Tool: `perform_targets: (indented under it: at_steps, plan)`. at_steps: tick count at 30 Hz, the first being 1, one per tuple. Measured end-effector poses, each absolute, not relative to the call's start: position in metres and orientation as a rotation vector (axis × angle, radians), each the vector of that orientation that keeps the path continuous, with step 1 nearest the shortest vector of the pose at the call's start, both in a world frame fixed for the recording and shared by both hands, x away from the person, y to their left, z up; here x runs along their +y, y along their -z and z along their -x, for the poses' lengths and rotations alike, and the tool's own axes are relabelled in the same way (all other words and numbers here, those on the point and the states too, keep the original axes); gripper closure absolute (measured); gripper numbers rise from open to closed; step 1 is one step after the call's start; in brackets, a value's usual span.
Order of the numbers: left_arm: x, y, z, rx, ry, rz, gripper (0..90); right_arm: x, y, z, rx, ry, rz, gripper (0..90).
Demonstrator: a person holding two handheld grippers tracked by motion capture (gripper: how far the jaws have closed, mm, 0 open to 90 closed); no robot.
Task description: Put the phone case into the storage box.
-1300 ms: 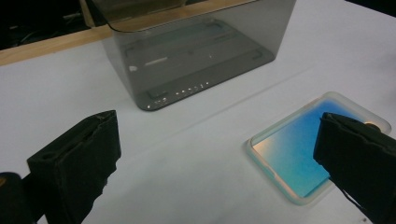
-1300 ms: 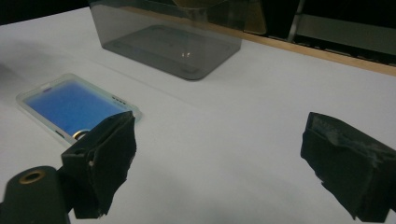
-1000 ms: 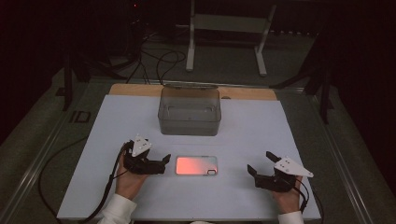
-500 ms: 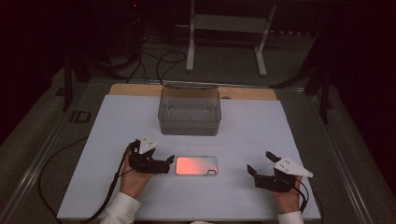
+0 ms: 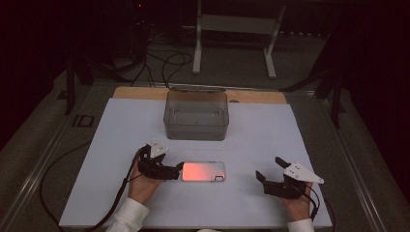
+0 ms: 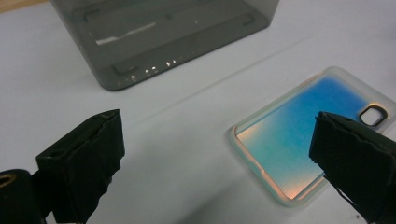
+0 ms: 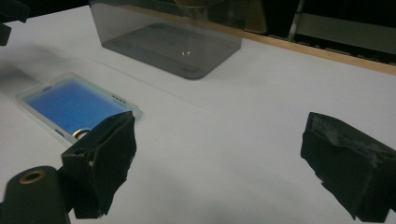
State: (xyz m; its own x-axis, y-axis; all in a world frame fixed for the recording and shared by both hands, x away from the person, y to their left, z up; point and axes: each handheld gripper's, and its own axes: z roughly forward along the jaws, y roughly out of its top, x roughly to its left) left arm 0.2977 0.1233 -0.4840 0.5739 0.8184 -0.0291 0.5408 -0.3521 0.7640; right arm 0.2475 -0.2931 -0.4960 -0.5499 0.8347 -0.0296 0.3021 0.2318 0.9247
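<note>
A person sits at a table covered by a white mat (image 5: 121, 145), holding a two-jaw gripper in each hand. A clear phone case (image 5: 203, 171) with a colour-shifting back lies flat on the mat near the person, between the two grippers. Behind it, toward the far edge, stands an empty translucent grey plastic box (image 5: 196, 114). The left gripper (image 5: 178, 168) sits just beside the case's left end, jaws spread wide and holding nothing; in the left gripper view one jaw overlaps the case's near corner, though contact cannot be confirmed. The right gripper (image 5: 270, 169) rests well apart to the right, jaws also wide open and empty. The work looks barely begun: the case is not yet grasped or lifted, and moving it, probably into the box, remains.
</note>
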Motion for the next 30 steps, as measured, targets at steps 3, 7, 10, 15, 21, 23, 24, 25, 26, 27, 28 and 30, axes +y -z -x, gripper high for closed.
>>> perform_targets:
  at_steps: [3, 7, 10, 15, 21, 23, 24, 25, 26, 27, 28, 30]
  plan:
    - [0.121, 0.485, -0.299, 1.088, -0.455, -2.057, 4.5, -0.293, 0.496, -0.247, 1.977, -1.302, -1.041, 10.3]
    - [0.119, 0.486, -0.300, 1.093, -0.444, -2.067, 4.8, -0.293, 0.496, -0.248, 1.979, -1.303, -1.041, 10.3]
    - [0.118, 0.487, -0.301, 1.094, -0.430, -2.076, 5.1, -0.293, 0.496, -0.247, 1.981, -1.302, -1.043, 10.3]
    - [0.114, 0.489, -0.302, 1.100, -0.411, -2.088, 5.8, -0.293, 0.496, -0.248, 1.979, -1.305, -1.044, 10.3]
    - [0.110, 0.491, -0.305, 1.118, -0.380, -2.107, 7.7, -0.293, 0.496, -0.248, 1.981, -1.305, -1.044, 10.3]
    - [0.109, 0.492, -0.306, 1.122, -0.373, -2.113, 8.5, -0.293, 0.496, -0.248, 1.982, -1.306, -1.043, 10.3]
    - [0.109, 0.492, -0.306, 1.124, -0.368, -2.114, 8.7, -0.293, 0.496, -0.248, 1.982, -1.306, -1.044, 10.3]
    - [0.108, 0.493, -0.306, 1.126, -0.367, -2.115, 9.1, -0.293, 0.496, -0.248, 1.981, -1.306, -1.044, 10.3]
    - [0.108, 0.493, -0.306, 1.126, -0.366, -2.118, 9.4, -0.293, 0.496, -0.248, 1.982, -1.306, -1.043, 10.3]
    - [0.108, 0.493, -0.306, 1.129, -0.362, -2.116, 9.7, -0.293, 0.496, -0.248, 1.982, -1.306, -1.043, 10.3]
    - [0.108, 0.494, -0.307, 1.130, -0.362, -2.119, 10.0, -0.293, 0.496, -0.248, 1.982, -1.306, -1.043, 10.3]
    - [0.107, 0.495, -0.307, 1.135, -0.354, -2.119, 10.5, -0.293, 0.496, -0.248, 1.982, -1.307, -1.043, 10.3]
